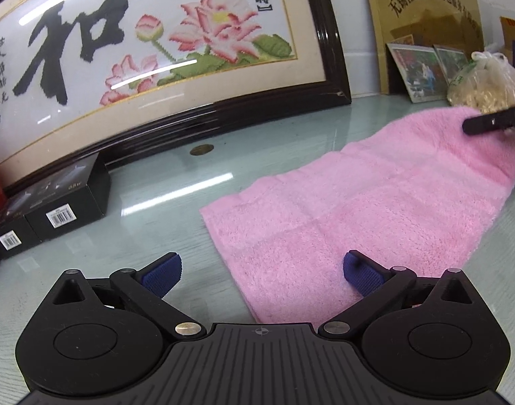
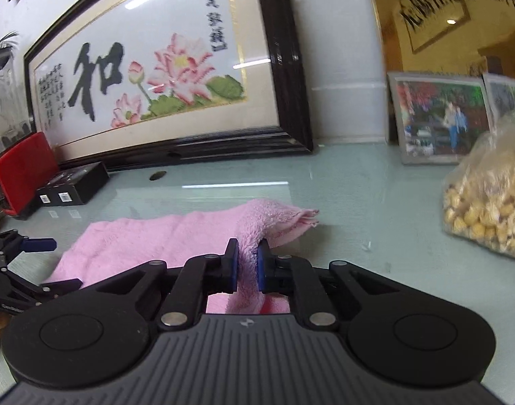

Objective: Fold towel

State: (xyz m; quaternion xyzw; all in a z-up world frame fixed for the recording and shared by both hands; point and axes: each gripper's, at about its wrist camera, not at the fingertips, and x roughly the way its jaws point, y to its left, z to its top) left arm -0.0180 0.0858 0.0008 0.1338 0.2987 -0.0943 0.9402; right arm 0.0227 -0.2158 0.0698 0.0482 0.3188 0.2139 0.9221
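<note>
One end of the pink towel (image 2: 149, 236) runs hidden under the right gripper (image 2: 248, 263), clamped on a raised fold. The left gripper (image 1: 262, 271) gapes wide over the towel's near corner on the desk (image 1: 156, 209).

A large black character 和 is stitched on the black-framed lotus embroidery (image 1: 149, 50). "68W" is printed on the black cardboard box (image 1: 68, 199). Chinese lettering on the gold plaque (image 1: 426, 10) is only partly legible.

A glossy pale-green worktop (image 1: 176, 202) carries a pink towel (image 1: 341, 219); left of the towel lie black boxes (image 1: 55, 206), behind it a framed embroidery (image 1: 139, 50), right a bag of nuts (image 2: 486, 209).
</note>
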